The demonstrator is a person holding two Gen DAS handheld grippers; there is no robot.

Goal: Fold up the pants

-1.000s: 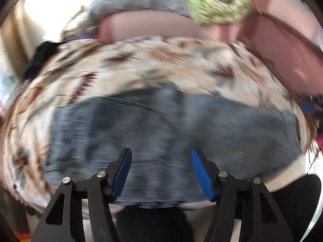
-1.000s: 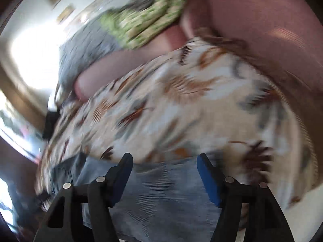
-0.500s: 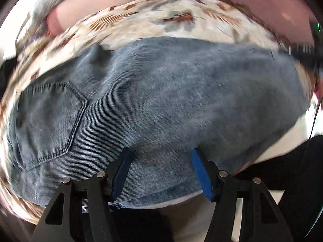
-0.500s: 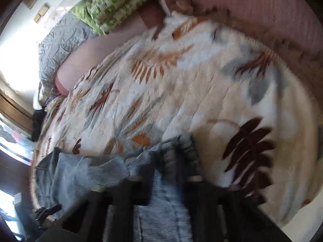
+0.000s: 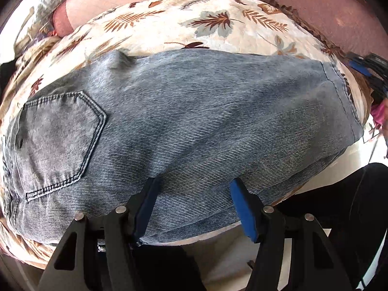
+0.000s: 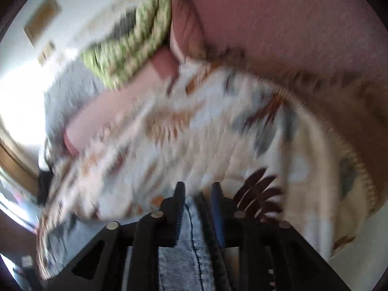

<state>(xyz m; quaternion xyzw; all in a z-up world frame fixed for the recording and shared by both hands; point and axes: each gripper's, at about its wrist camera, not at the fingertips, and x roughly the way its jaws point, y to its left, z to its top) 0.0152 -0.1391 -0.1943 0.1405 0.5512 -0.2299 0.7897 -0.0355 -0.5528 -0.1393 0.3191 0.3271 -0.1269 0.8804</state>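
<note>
While flat, pants [image 5: 194,121] — faded denim, pocket up

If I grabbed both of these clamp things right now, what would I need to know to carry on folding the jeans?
Left gripper: open, holding nothing, hovering over the near edge of the jeans.
Right gripper: shut on the jeans' hem end; the view is blurred.
Jeans: lying flat across the leaf-print blanket, back pocket facing up at one end.
Done: legs appear stacked on each other.
Left: probably carry the gripped end over toward the pocket end, then smooth.
</note>
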